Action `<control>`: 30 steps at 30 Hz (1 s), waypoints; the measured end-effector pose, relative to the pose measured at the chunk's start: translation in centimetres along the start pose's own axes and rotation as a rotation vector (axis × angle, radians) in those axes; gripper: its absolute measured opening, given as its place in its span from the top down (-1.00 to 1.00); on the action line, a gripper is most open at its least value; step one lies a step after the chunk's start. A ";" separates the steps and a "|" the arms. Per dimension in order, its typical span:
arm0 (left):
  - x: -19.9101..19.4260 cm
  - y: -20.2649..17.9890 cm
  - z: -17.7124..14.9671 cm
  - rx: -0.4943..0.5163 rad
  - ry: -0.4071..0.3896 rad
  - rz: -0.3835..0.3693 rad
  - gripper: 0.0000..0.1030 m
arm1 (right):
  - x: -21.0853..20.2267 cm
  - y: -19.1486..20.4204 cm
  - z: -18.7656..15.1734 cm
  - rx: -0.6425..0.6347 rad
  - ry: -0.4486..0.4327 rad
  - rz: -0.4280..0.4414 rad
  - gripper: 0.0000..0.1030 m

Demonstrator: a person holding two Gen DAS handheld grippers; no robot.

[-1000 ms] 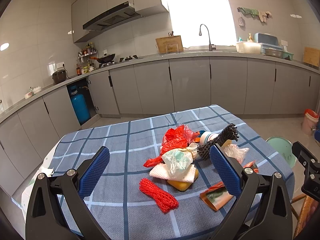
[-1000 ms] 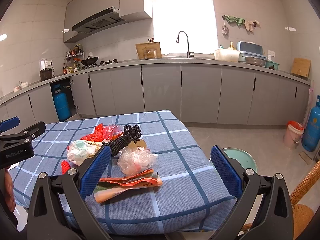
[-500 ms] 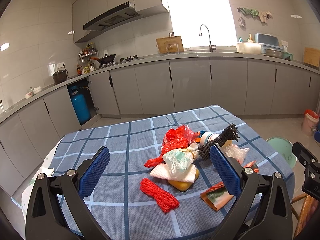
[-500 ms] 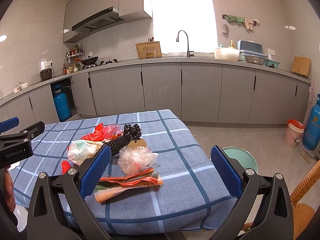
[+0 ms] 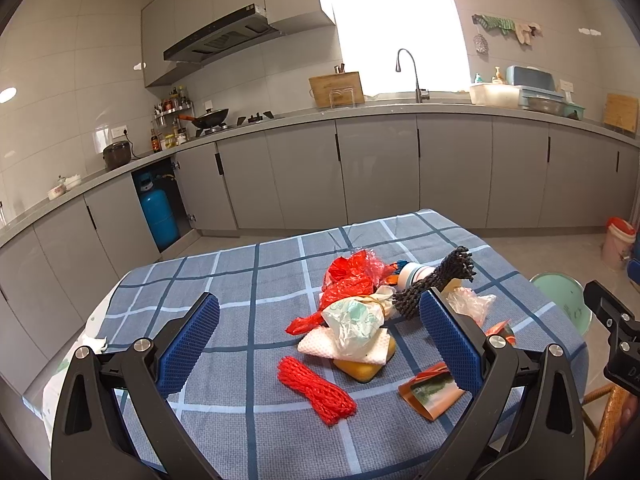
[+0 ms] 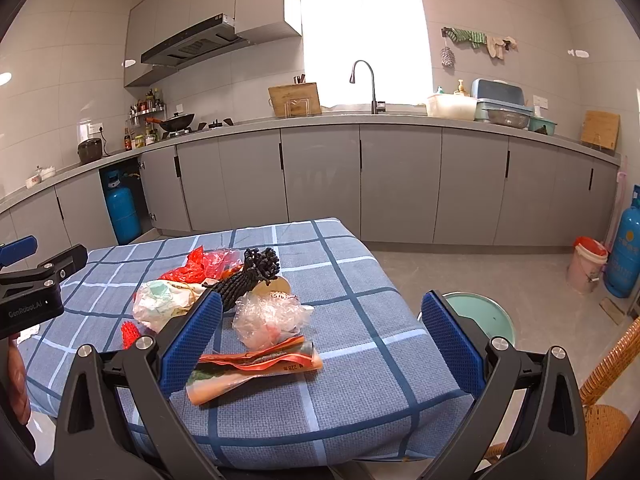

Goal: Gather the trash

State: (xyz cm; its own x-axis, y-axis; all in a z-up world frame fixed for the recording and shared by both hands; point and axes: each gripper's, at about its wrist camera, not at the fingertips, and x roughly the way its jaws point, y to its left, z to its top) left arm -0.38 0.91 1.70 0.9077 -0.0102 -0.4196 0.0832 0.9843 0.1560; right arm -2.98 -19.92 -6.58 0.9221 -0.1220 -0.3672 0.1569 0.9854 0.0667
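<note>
Trash lies in a heap on the blue checked tablecloth (image 5: 248,280): a red net roll (image 5: 316,390), a white napkin over a yellow sponge (image 5: 362,368), a crumpled pale bag (image 5: 354,318), a red plastic bag (image 5: 352,274), a black net (image 5: 436,280), a clear plastic bag (image 6: 272,316) and an orange wrapper (image 6: 256,368). My left gripper (image 5: 320,344) is open and empty, held short of the heap. My right gripper (image 6: 322,340) is open and empty above the table's near edge, the wrapper between its fingers in view.
A pale green round bin (image 6: 480,314) stands on the floor right of the table. A wicker chair (image 6: 604,412) is at the lower right. A red-lidded bucket (image 6: 588,264) and a blue gas cylinder (image 6: 624,256) stand by the far cabinets.
</note>
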 end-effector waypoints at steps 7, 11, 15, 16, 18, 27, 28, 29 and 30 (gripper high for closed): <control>0.0 -0.5 -0.4 0.004 -0.003 0.001 -0.91 | 0.0 -0.1 0.0 0.001 0.001 -0.001 -0.91; 0.0 -0.6 -0.4 0.004 -0.004 0.001 -0.91 | -0.1 -0.2 0.1 0.002 0.001 -0.001 -0.91; 0.0 -0.8 -0.5 0.007 -0.005 -0.002 -0.91 | 0.0 -0.3 0.1 0.004 0.000 -0.005 -0.91; 0.0 -0.9 -0.5 0.007 -0.005 -0.003 -0.91 | 0.0 -0.3 0.1 0.003 0.000 -0.004 -0.91; 0.1 -0.9 -0.6 0.009 -0.005 -0.004 -0.91 | 0.0 -0.3 0.1 0.004 0.000 -0.005 -0.91; 0.1 -1.0 -0.6 0.009 -0.005 -0.004 -0.91 | -0.1 -0.4 0.2 0.004 0.000 -0.006 -0.91; 0.1 -1.0 -0.6 0.009 -0.005 -0.004 -0.91 | -0.1 -0.4 0.2 0.005 -0.001 -0.007 -0.91; 0.1 -1.0 -0.6 0.010 -0.005 -0.004 -0.91 | -0.1 -0.4 0.2 0.006 0.000 -0.006 -0.91; 0.1 -1.0 -0.6 0.010 -0.005 -0.004 -0.91 | -0.1 -0.4 0.2 0.007 0.000 -0.006 -0.91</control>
State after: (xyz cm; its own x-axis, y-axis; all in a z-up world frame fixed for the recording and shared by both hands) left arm -0.59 0.03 0.96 0.9096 -0.0151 -0.4153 0.0908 0.9824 0.1631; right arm -3.09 -20.35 -6.33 0.9212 -0.1278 -0.3674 0.1648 0.9838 0.0711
